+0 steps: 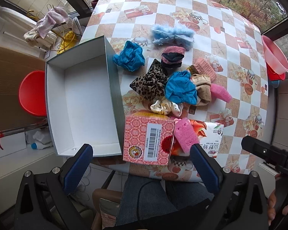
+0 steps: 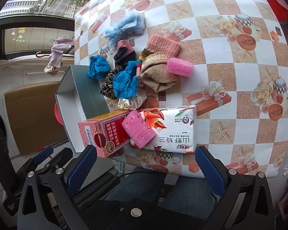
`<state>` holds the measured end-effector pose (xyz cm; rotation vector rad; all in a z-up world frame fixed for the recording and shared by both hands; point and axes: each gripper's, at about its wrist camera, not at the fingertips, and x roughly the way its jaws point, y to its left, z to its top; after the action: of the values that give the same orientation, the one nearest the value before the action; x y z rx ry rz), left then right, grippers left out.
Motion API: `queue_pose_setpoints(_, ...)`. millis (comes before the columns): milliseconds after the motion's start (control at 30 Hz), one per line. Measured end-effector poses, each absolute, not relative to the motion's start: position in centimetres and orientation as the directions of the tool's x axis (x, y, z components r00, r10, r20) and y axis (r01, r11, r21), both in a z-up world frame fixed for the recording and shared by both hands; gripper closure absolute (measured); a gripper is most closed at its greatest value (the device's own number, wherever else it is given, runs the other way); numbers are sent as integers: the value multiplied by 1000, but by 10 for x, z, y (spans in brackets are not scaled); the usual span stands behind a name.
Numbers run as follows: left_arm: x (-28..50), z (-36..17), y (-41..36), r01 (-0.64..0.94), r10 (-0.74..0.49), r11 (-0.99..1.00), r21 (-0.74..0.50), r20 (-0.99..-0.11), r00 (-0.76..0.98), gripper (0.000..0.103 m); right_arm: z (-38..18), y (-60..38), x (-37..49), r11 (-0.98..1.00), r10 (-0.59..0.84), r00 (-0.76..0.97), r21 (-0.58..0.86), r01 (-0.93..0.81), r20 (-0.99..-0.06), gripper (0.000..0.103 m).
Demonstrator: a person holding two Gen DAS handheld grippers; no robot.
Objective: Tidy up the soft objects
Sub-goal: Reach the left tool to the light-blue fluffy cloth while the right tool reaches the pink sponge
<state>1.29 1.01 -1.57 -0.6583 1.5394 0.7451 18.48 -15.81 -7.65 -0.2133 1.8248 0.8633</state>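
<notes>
Both the left tongs (image 1: 142, 156) and right tongs (image 2: 146, 158) are spread, empty. The pink sponge (image 1: 186, 135), perched near the tabletop (image 1: 240, 103) edge, could be knocked off.

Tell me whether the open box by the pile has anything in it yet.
Empty. The left wrist view shows the box's bare white floor and walls; the soft items still lie on the table beside it.

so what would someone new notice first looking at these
Probably the jumbled pile of soft things mid-table, led by the bright blue scrunchies and the leopard-print one. Next, the big open box at the table's left edge, white inside with nothing in it. Nearest the open grippers, a pink sponge lies across a tissue pack.
</notes>
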Motion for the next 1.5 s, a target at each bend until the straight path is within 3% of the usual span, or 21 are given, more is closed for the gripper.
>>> queue_pose_setpoints(400,82,-80,86,-666,1,740,91,-991,-135,1,-122,-169,213,866,228,-377,364,-342,-898,0)
queue_pose_setpoints(1000,177,-151,153,-673,41,737,65,-998,-51,1,-176,-135,267,924,254,-265,315,-218,-930,0)
queue_pose_setpoints(1167,176,-156,158,-683,28,728,57,-998,-53,1,-216,-114,266,922,109,-302,210,-326,-947,0)
queue_pose_setpoints(1367,174,-157,161,-681,32,731,52,-999,-43,1,-220,-161,276,919,-134,-127,-76,-386,-983,0)
queue_pose_setpoints(1500,174,-159,163,-681,31,731,46,-999,-34,1,-211,-197,293,959,44,-165,88,-269,-985,0)
